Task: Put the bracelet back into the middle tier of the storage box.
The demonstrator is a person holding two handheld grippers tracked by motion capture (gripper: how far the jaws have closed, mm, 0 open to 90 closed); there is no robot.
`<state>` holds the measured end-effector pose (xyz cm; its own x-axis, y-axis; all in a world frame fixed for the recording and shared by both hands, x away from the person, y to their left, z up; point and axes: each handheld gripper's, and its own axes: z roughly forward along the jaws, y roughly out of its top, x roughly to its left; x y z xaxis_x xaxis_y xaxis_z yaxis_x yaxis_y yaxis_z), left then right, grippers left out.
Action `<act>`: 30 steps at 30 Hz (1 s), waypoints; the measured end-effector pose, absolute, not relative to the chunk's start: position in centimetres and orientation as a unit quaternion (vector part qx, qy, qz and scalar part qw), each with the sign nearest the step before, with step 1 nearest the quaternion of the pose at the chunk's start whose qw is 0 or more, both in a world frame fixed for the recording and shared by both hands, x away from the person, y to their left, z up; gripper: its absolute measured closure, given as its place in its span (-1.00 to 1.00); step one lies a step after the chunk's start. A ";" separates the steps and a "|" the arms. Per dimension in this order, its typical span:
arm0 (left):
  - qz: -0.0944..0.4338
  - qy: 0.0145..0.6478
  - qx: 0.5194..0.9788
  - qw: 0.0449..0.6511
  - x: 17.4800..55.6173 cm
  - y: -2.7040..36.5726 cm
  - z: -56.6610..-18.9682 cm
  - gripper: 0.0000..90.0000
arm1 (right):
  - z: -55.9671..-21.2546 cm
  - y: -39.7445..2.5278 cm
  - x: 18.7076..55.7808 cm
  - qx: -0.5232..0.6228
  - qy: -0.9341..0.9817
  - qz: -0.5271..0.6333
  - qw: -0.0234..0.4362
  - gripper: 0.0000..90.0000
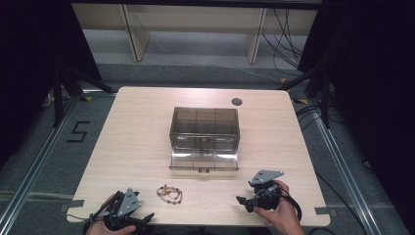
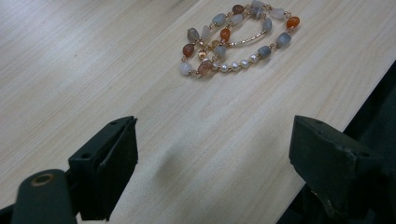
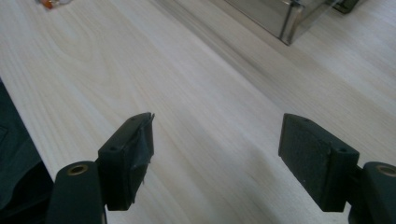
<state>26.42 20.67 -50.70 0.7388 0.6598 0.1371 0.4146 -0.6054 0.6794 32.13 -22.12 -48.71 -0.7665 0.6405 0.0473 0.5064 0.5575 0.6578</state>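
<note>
Right now, a bead bracelet (image 1: pixel 170 194) is seen lying flat on the worktop (image 1: pixel 137 132), near the front edge and a little left of the middle. It is coiled into a loose oval. In the left gripper view its long side (image 2: pixel 238 39) runs up and to the right, slanted across the line of the jaws.

The left tool (image 1: pixel 128 215) is held just beside the bracelet, to its left, and is pointed toward it. Its jaws are spread wide apart and nothing is held between them (image 2: pixel 212 154). The bracelet lies ahead of this tool, a bit to the right of its middle line.

The right tool (image 1: pixel 254 196) is held well apart from the bracelet, on the other side. Its jaws are also wide apart and empty (image 3: pixel 217 154). It is nearer to the clear box (image 1: pixel 204 128), whose drawer (image 1: pixel 203 161) is pulled out toward the person.

So the bracelet is best reached by the left tool. A short move forward and slightly right would likely be needed, so that the thin strands are caught across the oval.
</note>
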 end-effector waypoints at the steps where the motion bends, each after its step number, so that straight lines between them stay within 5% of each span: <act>1: 0.190 0.309 0.874 0.324 26.4 20.7 -50.7 -0.66 | -48.6 -22.0 32.1 0.322 0.880 0.335 0.099 -0.38; 30: 0.199 0.302 0.878 0.313 26.6 20.9 -50.7 -0.66 | -46.9 -10.7 33.5 0.213 0.910 0.353 0.052 -0.16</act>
<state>26.61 20.85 -50.71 0.7383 0.6552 0.1600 0.4058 -0.6210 0.6706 33.50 -10.75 -46.86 -0.9040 0.4240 0.0546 0.3501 0.6609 0.6638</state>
